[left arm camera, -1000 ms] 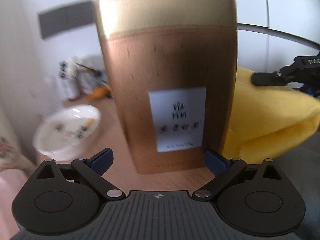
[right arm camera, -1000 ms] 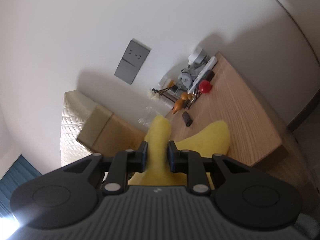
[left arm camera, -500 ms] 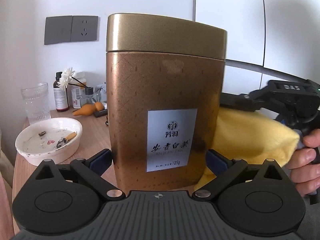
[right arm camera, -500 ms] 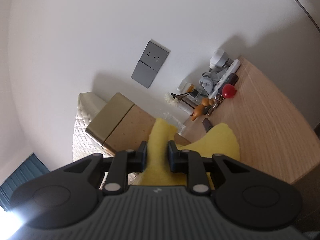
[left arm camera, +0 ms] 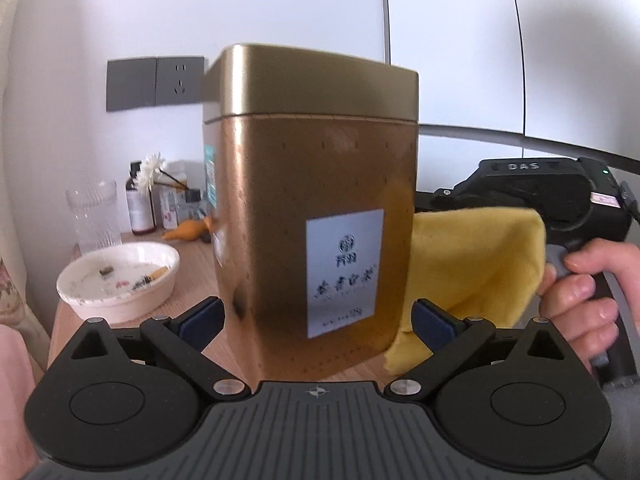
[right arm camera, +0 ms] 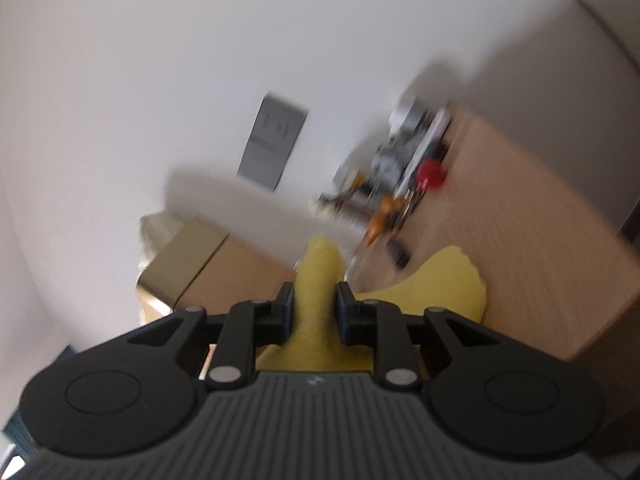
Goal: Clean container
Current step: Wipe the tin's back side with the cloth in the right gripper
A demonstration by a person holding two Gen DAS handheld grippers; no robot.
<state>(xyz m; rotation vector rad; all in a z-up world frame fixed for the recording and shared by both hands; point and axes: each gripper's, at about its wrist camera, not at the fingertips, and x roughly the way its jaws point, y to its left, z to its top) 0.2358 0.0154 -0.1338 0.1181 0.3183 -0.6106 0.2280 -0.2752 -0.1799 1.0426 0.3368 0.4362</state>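
Observation:
A gold tea tin (left arm camera: 316, 216) with a white label stands upright between the fingers of my left gripper (left arm camera: 318, 320), which is shut on its lower body; it looks lifted off the wooden table (left arm camera: 200, 268). My right gripper (right arm camera: 314, 306) is shut on a yellow cloth (right arm camera: 320, 280), which presses against the tin's right side (left arm camera: 476, 264). In the right wrist view the tin (right arm camera: 200, 268) lies left of the cloth. That view is blurred.
A white dish (left arm camera: 120, 276) with cigarette butts sits at the left, with a clear glass (left arm camera: 94, 216) behind it. Small bottles and a flower (left arm camera: 152, 184) stand by the wall under a grey socket (left arm camera: 156, 82). A red ball (right arm camera: 430, 174) lies among clutter.
The tin has turned, so a side face shows at the left and the label sits further right. The right gripper and cloth have shifted; its view is blurred by motion.

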